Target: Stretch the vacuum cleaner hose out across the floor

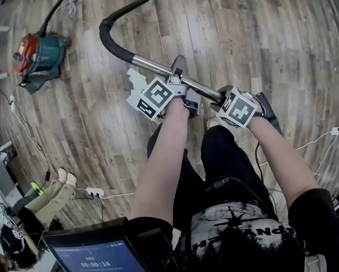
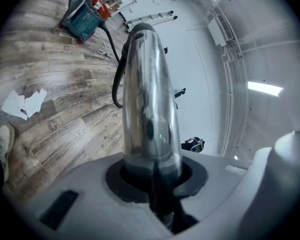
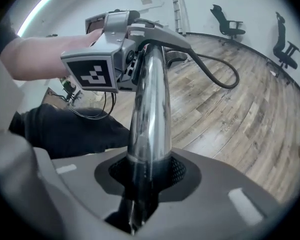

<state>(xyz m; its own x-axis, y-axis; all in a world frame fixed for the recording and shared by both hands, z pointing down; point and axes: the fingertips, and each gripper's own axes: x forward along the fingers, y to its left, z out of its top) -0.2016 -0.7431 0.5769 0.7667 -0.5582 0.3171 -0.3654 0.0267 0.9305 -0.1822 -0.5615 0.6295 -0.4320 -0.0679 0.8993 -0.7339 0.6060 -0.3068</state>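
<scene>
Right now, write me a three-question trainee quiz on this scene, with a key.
1. True or false: the left gripper and the right gripper both clamp the shiny chrome metal tube.
2. Multiple choice: in the head view, the red-and-teal canister vacuum cleaner stands on the wooden plank floor at: A upper left; B lower right; C centre.
3. Fill in: the black flexible hose joins the tube's end beyond the ___ gripper.

Key: 1 true; 2 A; 3 left.
</scene>
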